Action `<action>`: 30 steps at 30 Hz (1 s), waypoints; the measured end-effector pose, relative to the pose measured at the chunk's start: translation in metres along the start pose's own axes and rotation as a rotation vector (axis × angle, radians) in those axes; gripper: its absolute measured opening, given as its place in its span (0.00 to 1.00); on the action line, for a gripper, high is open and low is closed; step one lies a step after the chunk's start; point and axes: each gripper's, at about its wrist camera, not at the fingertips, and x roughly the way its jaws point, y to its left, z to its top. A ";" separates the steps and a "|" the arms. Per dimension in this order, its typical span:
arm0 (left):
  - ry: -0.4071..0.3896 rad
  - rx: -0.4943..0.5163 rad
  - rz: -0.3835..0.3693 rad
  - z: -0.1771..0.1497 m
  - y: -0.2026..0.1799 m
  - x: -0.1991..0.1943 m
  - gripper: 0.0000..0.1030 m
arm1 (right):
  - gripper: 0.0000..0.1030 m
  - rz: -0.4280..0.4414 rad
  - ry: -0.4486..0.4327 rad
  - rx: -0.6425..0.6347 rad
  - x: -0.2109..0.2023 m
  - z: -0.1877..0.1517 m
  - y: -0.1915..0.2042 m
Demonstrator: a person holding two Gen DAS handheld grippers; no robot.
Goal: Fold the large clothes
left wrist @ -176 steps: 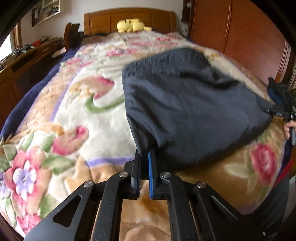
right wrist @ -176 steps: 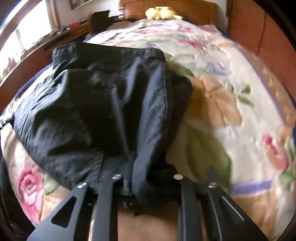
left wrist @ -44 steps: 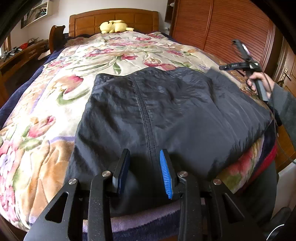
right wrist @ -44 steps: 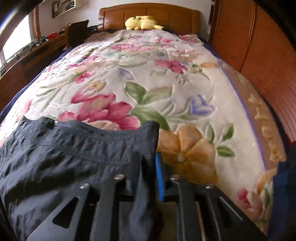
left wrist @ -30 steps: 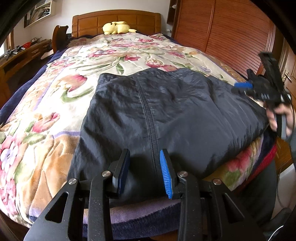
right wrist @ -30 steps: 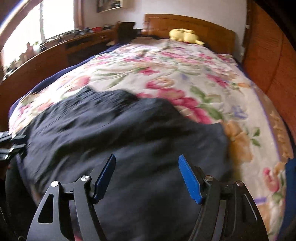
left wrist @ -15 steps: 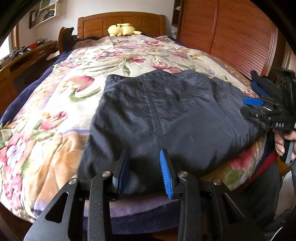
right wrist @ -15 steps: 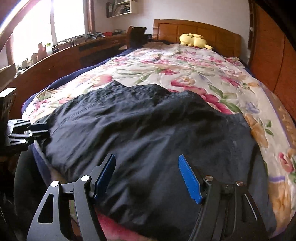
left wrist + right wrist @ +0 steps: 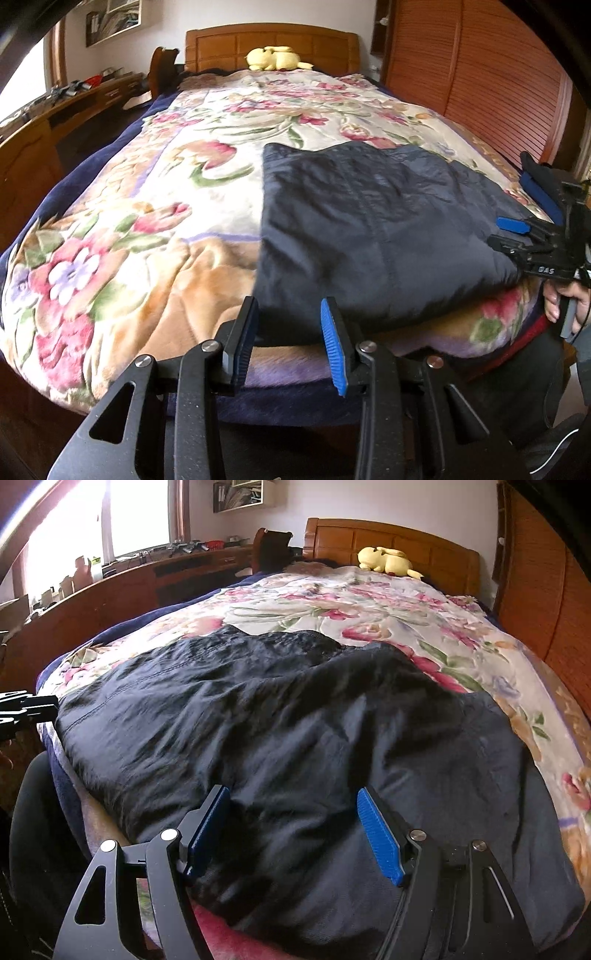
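Observation:
A dark navy garment (image 9: 373,229) lies folded flat near the foot of the bed on a floral blanket (image 9: 155,206); it also fills the right wrist view (image 9: 295,746). My left gripper (image 9: 290,328) is open and empty, just short of the garment's near left corner. My right gripper (image 9: 291,823) is open and empty, hovering over the garment's near edge. The right gripper also shows at the right of the left wrist view (image 9: 517,206), held by a hand. The left gripper's tip shows at the far left of the right wrist view (image 9: 26,705).
A yellow plush toy (image 9: 275,58) lies by the wooden headboard (image 9: 273,44). A wooden wardrobe (image 9: 491,74) lines the right side. A long wooden desk (image 9: 129,583) with clutter runs along the left under the window.
Both grippers let go of the garment and opened after laying it flat. In the last half second both drew back slightly toward the foot of the bed.

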 end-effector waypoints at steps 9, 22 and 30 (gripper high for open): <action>0.041 -0.021 0.004 -0.014 0.010 0.015 0.35 | 0.71 -0.092 0.003 0.042 -0.014 -0.012 -0.025; 0.050 -0.030 0.023 -0.017 0.012 0.010 0.36 | 0.75 -0.145 -0.031 -0.022 -0.007 -0.031 -0.008; 0.054 -0.064 0.032 -0.020 0.013 0.015 0.36 | 0.75 -0.122 -0.025 0.009 -0.015 -0.027 -0.018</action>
